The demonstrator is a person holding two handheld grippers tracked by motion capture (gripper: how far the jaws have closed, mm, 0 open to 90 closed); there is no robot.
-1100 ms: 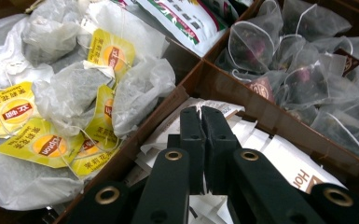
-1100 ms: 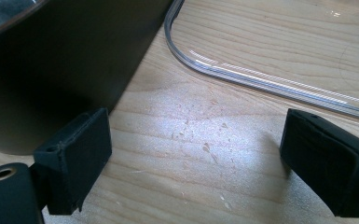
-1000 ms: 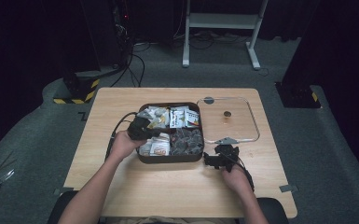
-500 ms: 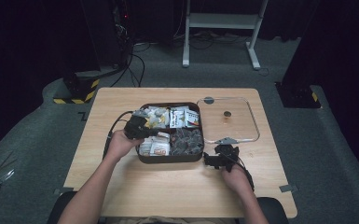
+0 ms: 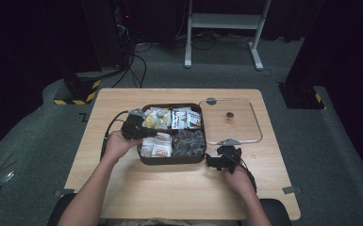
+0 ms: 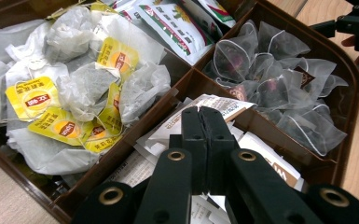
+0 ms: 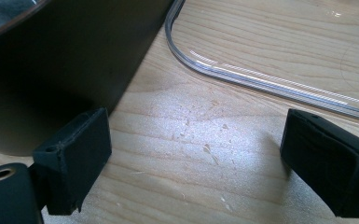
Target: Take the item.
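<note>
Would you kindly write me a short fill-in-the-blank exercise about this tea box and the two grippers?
1. The left gripper hangs over the brown box with its fingers ____.
2. The right gripper rests near the box with its fingers ____.
3. The tea bags in one compartment carry ____ paper tags.
4. The clear lid lies on the ____ beside the box.

Missing words: shut; open; yellow; table

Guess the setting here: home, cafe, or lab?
Likely a lab or recording studio: a lone wooden table on grey carpet, dark curtains around, cables on the floor, hazard-striped stand bases.
</note>
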